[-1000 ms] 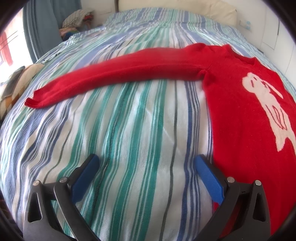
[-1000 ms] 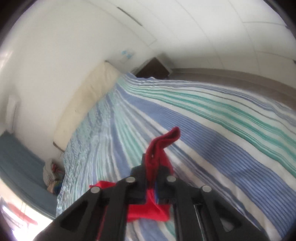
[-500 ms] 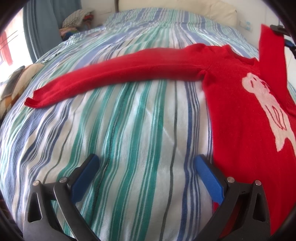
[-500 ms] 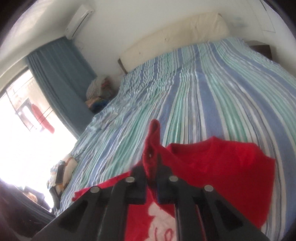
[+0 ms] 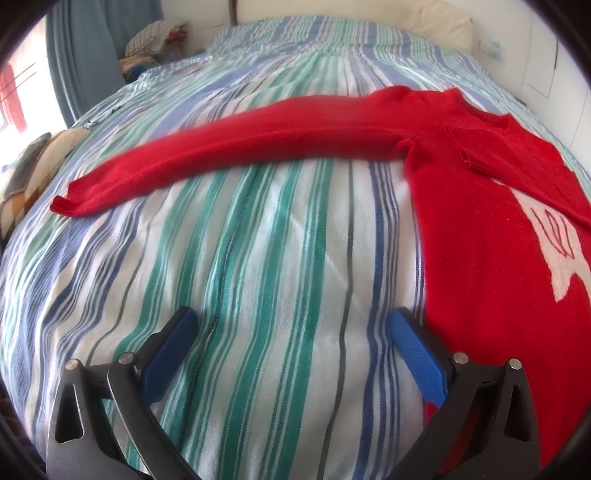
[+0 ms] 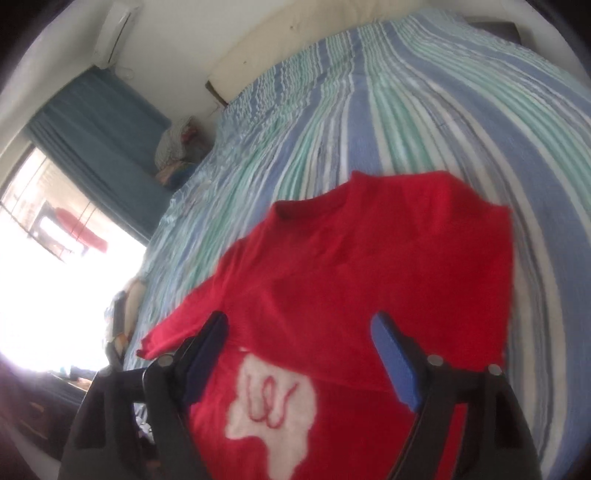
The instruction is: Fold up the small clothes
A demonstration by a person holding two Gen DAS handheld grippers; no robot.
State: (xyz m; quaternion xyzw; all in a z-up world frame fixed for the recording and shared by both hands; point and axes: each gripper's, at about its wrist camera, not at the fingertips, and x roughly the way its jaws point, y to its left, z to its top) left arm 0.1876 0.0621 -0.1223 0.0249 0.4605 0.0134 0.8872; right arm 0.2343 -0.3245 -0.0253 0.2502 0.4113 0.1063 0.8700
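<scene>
A small red sweater (image 5: 480, 221) with a white animal motif lies flat on the striped bedspread (image 5: 258, 258). One sleeve (image 5: 240, 147) stretches out to the left. The other sleeve (image 6: 369, 295) lies folded across the chest, above the white motif (image 6: 273, 402). My left gripper (image 5: 291, 332) is open and empty, low over the bedspread, its right finger at the sweater's side edge. My right gripper (image 6: 299, 350) is open and empty, above the sweater's chest.
A cream headboard (image 5: 351, 11) stands at the far end of the bed. A pile of clothes (image 5: 155, 33) sits by the blue curtain (image 5: 85, 55) at the far left. A bright window (image 6: 55, 277) is on the left.
My right gripper carried the sleeve over the sweater's chest, laid it down and opened. The left gripper has stayed still and open.
</scene>
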